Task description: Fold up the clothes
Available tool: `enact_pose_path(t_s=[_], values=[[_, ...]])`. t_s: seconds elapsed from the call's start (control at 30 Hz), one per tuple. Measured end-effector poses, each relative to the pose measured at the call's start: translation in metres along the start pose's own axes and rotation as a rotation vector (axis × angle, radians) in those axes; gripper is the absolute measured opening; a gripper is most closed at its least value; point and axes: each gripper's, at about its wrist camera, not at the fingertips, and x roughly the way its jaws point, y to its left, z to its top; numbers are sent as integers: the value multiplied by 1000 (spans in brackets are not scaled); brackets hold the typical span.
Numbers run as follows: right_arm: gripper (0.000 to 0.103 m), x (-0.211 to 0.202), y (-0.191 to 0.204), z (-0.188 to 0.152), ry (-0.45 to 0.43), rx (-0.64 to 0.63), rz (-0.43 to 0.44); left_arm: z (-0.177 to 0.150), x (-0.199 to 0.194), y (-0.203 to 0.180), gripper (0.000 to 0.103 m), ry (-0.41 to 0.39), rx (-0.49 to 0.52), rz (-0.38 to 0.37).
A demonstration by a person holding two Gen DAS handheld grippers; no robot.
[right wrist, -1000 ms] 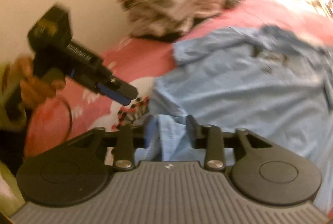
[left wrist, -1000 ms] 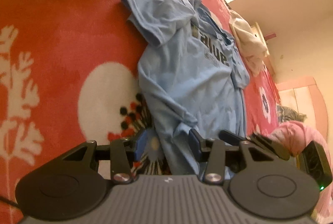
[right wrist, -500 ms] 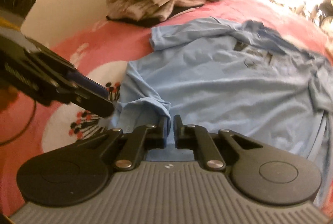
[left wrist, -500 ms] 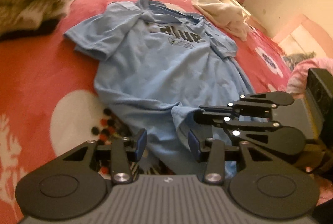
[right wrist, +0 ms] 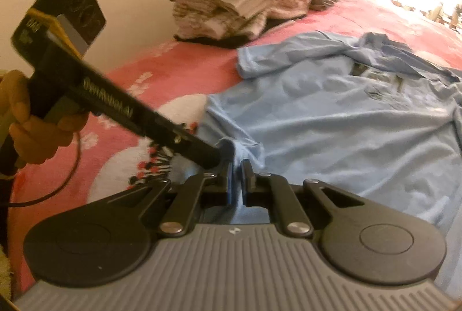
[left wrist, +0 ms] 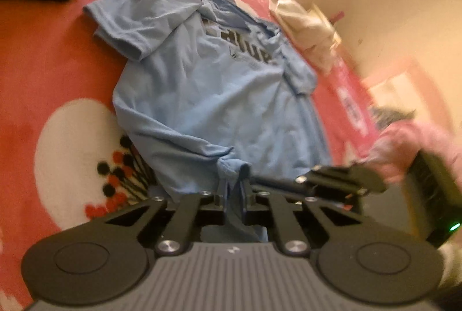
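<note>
The blue shirt (left wrist: 208, 97) lies spread on the red blanket (left wrist: 43, 57), its dark chest lettering too blurred to read. The left gripper (left wrist: 234, 189) and right gripper (right wrist: 236, 178) both pinch its near hem.

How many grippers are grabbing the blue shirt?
2. The left gripper pinches the blue shirt at its near hem, and the right gripper pinches the same bunched hem right beside it. Nothing else holds the shirt in these views.
</note>
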Motion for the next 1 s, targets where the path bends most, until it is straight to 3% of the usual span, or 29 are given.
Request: enact_pose_path(t_s=[0.2, 0.37, 0.47, 0.57, 0.63, 0.7, 0.83, 1.0], values=[[5, -3, 39, 7, -32, -110, 113, -23, -51, 12, 6, -55, -113, -53], [7, 7, 79, 6, -10, -264, 156, -57, -81, 26, 6, -71, -149, 9], [7, 9, 89, 6, 10, -296, 149, -65, -85, 34, 12, -75, -152, 50], [17, 0, 76, 12, 4, -208, 62, -61, -83, 37, 17, -101, -157, 39], [39, -9, 63, 16, -27, -140, -40, -57, -80, 34, 18, -111, -145, 26], [55, -12, 54, 18, -42, -106, -132, -53, -74, 31, 20, -109, -128, 16], [60, 6, 51, 10, 35, -130, -189, -46, -61, 22, 22, -97, -96, 23], [56, 20, 53, -6, 98, -188, -227, -40, -49, 20, 24, -84, -92, 26]])
